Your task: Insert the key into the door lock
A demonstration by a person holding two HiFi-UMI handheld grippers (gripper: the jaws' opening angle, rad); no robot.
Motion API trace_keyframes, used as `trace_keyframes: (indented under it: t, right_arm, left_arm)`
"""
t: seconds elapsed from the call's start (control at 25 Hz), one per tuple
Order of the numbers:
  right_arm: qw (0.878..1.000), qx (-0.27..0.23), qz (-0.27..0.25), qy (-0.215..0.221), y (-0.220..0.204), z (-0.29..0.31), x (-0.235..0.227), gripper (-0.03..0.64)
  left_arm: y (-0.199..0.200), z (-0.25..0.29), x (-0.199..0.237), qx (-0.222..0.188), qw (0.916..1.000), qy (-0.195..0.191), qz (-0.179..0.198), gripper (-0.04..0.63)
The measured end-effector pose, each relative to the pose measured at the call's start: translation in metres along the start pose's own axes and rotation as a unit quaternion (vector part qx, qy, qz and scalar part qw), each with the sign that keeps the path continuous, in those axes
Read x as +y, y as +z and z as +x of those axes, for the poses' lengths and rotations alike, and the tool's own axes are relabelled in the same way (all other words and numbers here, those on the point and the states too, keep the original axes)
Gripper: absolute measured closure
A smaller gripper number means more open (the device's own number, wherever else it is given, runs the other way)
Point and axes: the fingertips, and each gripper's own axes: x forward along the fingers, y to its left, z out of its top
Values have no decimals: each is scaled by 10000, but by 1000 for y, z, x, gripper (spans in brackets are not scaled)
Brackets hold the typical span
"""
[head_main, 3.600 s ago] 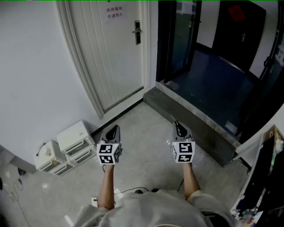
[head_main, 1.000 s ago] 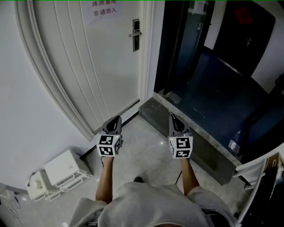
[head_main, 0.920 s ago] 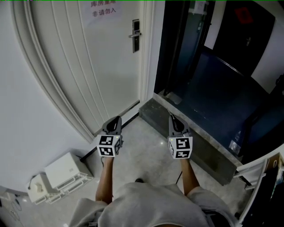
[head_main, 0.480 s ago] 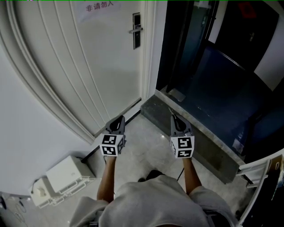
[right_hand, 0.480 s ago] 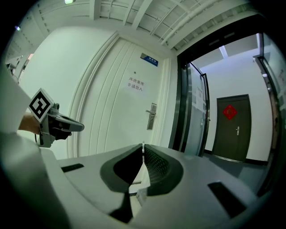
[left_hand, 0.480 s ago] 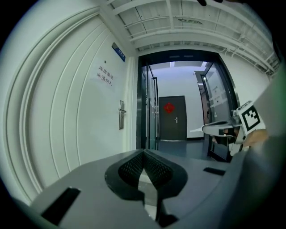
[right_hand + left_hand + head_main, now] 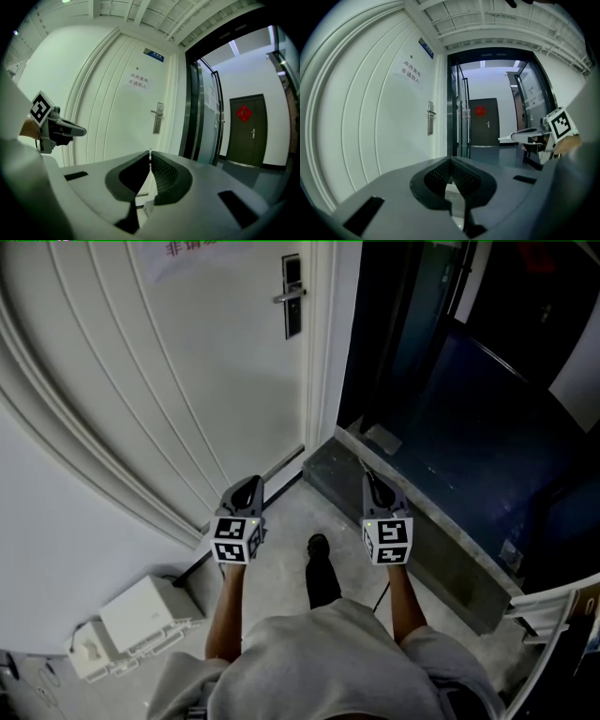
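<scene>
The white door [image 7: 206,381] fills the upper left, its dark lock plate with a silver handle [image 7: 292,296] near the right edge. That lock [image 7: 158,117] is far ahead of both grippers, and the left gripper view also shows the lock [image 7: 430,123]. My right gripper [image 7: 368,479] is shut on a thin metal key [image 7: 150,151]; its tip pokes out past the jaws [image 7: 362,468]. My left gripper [image 7: 251,482] is held level beside it. Its jaws meet at the tips of the left gripper [image 7: 450,159] with nothing between them.
A grey stone threshold step [image 7: 412,521] runs diagonally to the right, before a dark glass doorway. White plastic boxes [image 7: 141,615] sit on the floor at lower left. The person's shoe [image 7: 319,549] is between the grippers. A paper notice [image 7: 411,75] hangs on the door.
Both grippers have moved toward the door, which now looks larger and nearer. A foot has stepped forward into view between them. Neither gripper's jaws changed.
</scene>
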Motion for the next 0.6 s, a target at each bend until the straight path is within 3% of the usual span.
trace_keyframes:
  t: [0.2, 0.6]
  right_arm:
    - [9998, -123, 27, 161, 3, 75, -23, 588]
    - [9986, -319, 5, 426, 44, 250, -107, 588]
  left_arm:
    - [13, 72, 28, -17, 9999, 121, 70, 578]
    - [80, 245, 76, -147, 9994, 271, 183, 578]
